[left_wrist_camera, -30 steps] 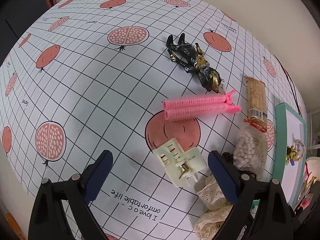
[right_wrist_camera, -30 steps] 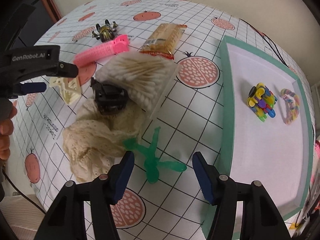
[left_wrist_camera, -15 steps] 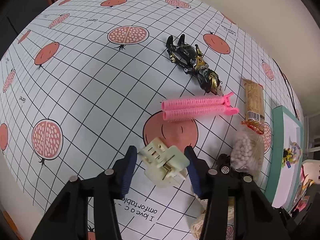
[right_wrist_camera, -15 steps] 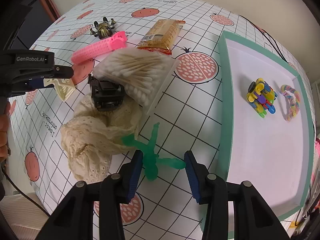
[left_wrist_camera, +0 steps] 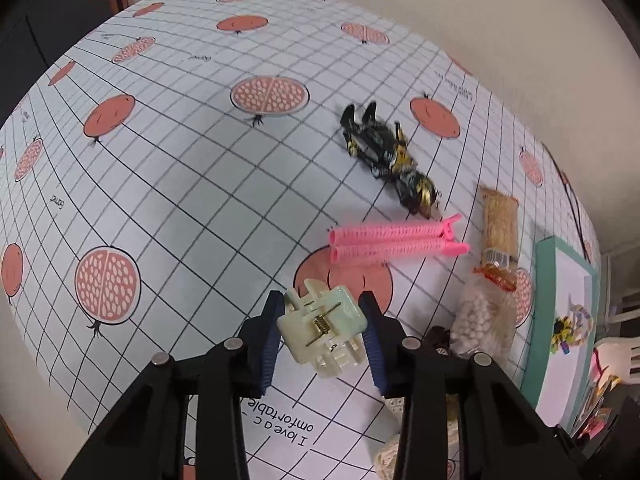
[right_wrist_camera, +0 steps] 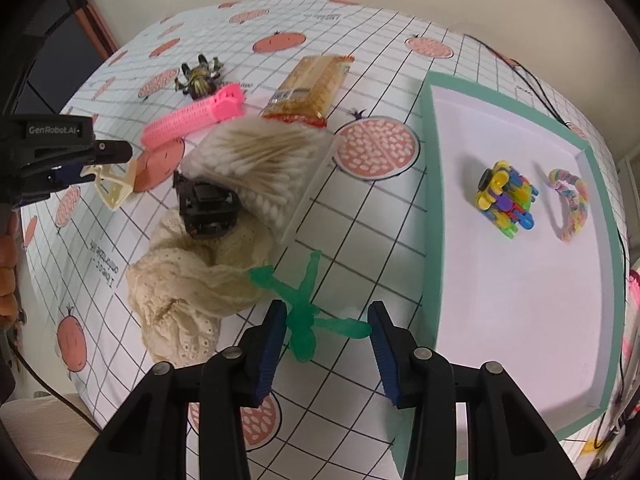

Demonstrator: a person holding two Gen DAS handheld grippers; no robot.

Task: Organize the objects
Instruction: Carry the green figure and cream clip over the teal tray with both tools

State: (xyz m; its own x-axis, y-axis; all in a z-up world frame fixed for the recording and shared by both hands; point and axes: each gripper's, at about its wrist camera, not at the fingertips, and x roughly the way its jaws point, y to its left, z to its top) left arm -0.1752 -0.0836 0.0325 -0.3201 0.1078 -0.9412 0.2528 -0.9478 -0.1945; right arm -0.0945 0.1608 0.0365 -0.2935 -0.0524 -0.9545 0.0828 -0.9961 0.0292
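Tablecloth printed with grid and pomegranates is lying under everything. The left gripper is pinching a cream hair claw clip between both pads; whether it is touching the cloth is unclear. Only the right wrist view is showing the right gripper, its jaws parted around a green toy figure lying flat, not squeezing it, and the teal-rimmed tray holding a colourful block toy and a pastel bracelet.
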